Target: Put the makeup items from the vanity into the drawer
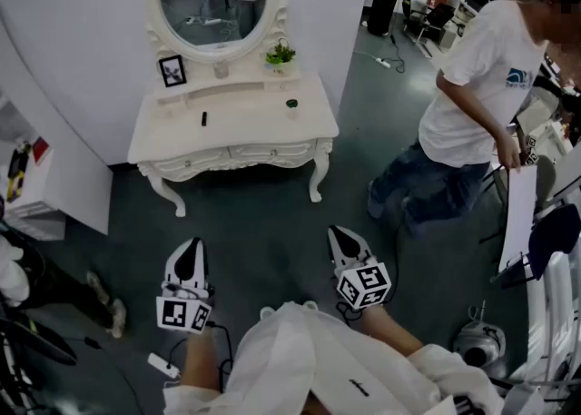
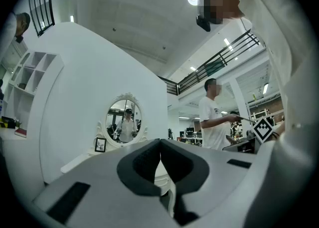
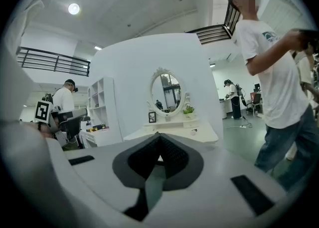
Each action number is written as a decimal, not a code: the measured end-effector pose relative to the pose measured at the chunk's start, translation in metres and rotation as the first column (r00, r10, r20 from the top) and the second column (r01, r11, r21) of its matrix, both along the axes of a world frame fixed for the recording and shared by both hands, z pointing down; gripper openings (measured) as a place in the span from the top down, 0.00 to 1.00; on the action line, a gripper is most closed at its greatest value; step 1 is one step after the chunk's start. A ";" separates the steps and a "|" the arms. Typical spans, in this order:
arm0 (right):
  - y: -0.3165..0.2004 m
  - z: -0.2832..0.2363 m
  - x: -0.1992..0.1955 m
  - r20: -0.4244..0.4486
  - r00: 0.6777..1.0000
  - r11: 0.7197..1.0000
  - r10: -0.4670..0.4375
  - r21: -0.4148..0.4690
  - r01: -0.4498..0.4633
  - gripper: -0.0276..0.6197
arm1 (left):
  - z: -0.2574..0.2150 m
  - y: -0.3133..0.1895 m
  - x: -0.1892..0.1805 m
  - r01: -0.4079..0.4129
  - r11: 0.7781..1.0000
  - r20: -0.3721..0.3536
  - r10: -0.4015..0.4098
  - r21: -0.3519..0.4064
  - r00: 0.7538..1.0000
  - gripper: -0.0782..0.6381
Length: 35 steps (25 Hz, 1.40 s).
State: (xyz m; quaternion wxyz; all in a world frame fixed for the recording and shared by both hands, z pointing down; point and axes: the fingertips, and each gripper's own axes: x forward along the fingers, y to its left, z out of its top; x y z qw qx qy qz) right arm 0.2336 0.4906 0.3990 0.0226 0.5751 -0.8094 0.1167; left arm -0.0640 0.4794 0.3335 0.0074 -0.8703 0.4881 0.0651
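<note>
Not started: the left hand-held gripper (image 1: 189, 257) and right hand-held gripper (image 1: 346, 245) are clenched, empty. A dark stick (image 1: 204, 118) and small jar (image 1: 291, 104) sit on the counter (image 1: 247, 127) at twelve o'clock. Next, walk closer and open the drawer (image 1: 259, 151).

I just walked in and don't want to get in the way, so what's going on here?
A person holds a gripper in each hand. The left gripper and the right gripper both have their jaws shut on nothing, and they are well short of the white vanity. A small black stick and a small round dark item lie on its top, untouched. The drawers are closed. Another person in a white T-shirt is off to the right.
</note>
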 end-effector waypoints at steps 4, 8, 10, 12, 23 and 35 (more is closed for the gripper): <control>-0.002 0.000 -0.002 -0.002 1.000 1.000 -0.001 -0.001 0.001 0.93 | 0.001 -0.002 -0.002 0.000 1.000 -0.002 0.000 -0.001 1.000 0.85; 0.000 0.002 -0.001 -0.005 1.000 1.000 0.005 -0.002 -0.005 0.93 | 0.002 -0.003 -0.002 -0.005 1.000 -0.004 0.005 0.000 1.000 0.85; 0.001 0.001 0.000 -0.006 1.000 1.000 0.009 -0.003 -0.009 0.93 | 0.002 -0.004 -0.001 -0.009 1.000 -0.006 0.009 0.001 1.000 0.85; 0.002 0.002 -0.002 -0.006 1.000 1.000 0.010 -0.006 -0.010 0.93 | 0.002 -0.004 -0.003 -0.010 1.000 -0.008 0.010 -0.001 1.000 0.85; -0.002 0.008 -0.028 -0.006 1.000 1.000 0.002 -0.021 -0.002 0.93 | 0.015 -0.011 -0.029 0.038 0.999 -0.019 -0.038 -0.013 0.999 0.48; -0.007 0.009 -0.059 -0.036 0.997 0.997 0.072 -0.003 -0.072 0.93 | 0.044 -0.021 -0.075 0.036 0.996 -0.017 -0.037 -0.077 0.999 0.36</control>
